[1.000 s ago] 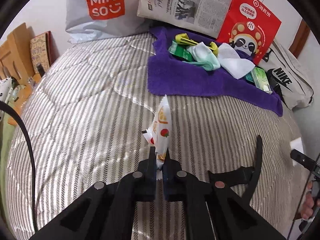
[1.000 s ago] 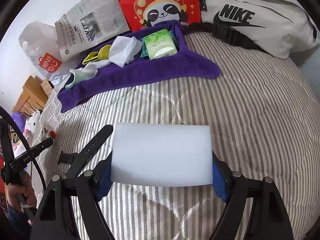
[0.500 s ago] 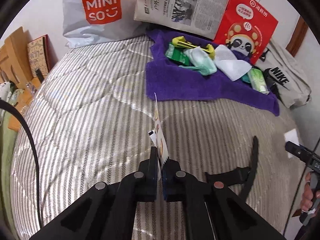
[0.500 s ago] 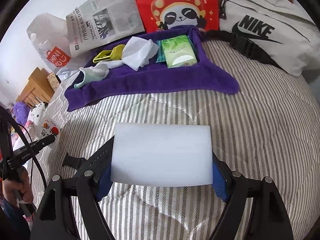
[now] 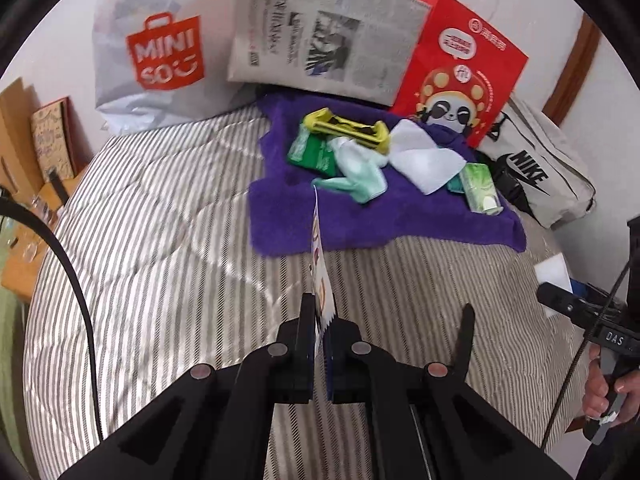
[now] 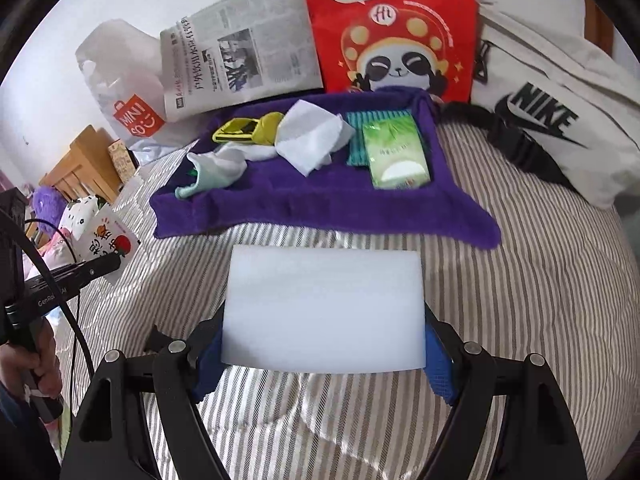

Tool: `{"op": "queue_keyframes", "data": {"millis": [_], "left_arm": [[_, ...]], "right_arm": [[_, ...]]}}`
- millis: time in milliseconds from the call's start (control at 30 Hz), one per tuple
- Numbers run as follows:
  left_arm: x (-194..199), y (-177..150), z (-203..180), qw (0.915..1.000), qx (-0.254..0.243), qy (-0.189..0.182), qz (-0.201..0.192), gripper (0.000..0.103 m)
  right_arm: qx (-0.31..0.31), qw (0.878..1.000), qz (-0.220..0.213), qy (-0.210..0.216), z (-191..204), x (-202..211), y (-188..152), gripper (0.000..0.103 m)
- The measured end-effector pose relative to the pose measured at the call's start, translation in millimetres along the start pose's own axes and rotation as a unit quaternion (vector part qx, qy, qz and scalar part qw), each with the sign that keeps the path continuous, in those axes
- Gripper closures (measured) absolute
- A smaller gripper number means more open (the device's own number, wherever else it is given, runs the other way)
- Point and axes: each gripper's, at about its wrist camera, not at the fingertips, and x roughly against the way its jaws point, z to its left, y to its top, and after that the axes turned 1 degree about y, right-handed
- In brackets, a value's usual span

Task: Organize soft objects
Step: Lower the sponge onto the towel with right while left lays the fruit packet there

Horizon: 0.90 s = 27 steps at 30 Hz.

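Note:
A purple towel (image 5: 360, 224) lies at the far side of the striped bed, also in the right wrist view (image 6: 304, 200). On it lie a yellow item (image 5: 346, 128), a mint cloth (image 5: 360, 172), a white cloth (image 5: 424, 160) and green tissue packs (image 5: 480, 188). My left gripper (image 5: 322, 320) is shut on a thin white snack packet (image 5: 320, 264), seen edge-on, held just short of the towel's near edge. The packet shows at the left in the right wrist view (image 6: 106, 240). My right gripper (image 6: 324, 344) is shut on a white foam block (image 6: 324, 308) above the bed, short of the towel.
Against the wall stand a Miniso bag (image 5: 160, 60), a newspaper (image 5: 320, 48) and a red panda bag (image 5: 460, 68). A Nike bag (image 5: 536, 168) lies right of the towel. A wooden shelf (image 5: 24, 152) stands left of the bed.
Both grippers have moved forward towards the purple towel with their loads. The packet in the left gripper has turned edge-on to the camera.

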Motion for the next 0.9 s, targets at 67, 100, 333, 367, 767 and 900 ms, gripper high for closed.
{"op": "queue_keyframes", "data": {"millis": [67, 100, 333, 367, 767, 900], "left_arm": [[-0.8, 5.2, -4.2, 1.0, -0.003, -0.008, -0.001, 0.099], [-1.6, 8.8, -6.8, 0.9999, -0.005, -0.016, -0.003, 0.099], [-8.4, 35.2, -16.7, 0.9994, -0.024, -0.014, -0.019, 0.099], [-9.5, 38.9, -17.3, 0.9993, -0.027, -0.011, -0.021, 0.099], [-37.2, 90.0, -10.9, 0.9988, -0.037, -0.009, -0.031, 0.099], [-47.9, 99.4, -7.4, 0.9989, -0.038, -0.006, -0.028, 0.099]], "right_arm": [[0.004, 1.0, -0.002, 0.0, 2.4, -1.6, 5.8, 0.023], [0.005, 1.0, -0.003, -0.001, 2.9, -2.6, 8.1, 0.023], [0.011, 1.0, -0.003, -0.007, 3.4, -10.4, 26.6, 0.023], [0.012, 1.0, -0.003, -0.011, 3.6, -12.0, 30.4, 0.023], [0.016, 1.0, 0.011, -0.022, 12.8, -58.9, 97.0, 0.023], [0.024, 0.999, 0.017, -0.028, 20.7, -77.3, 115.9, 0.023]]}}
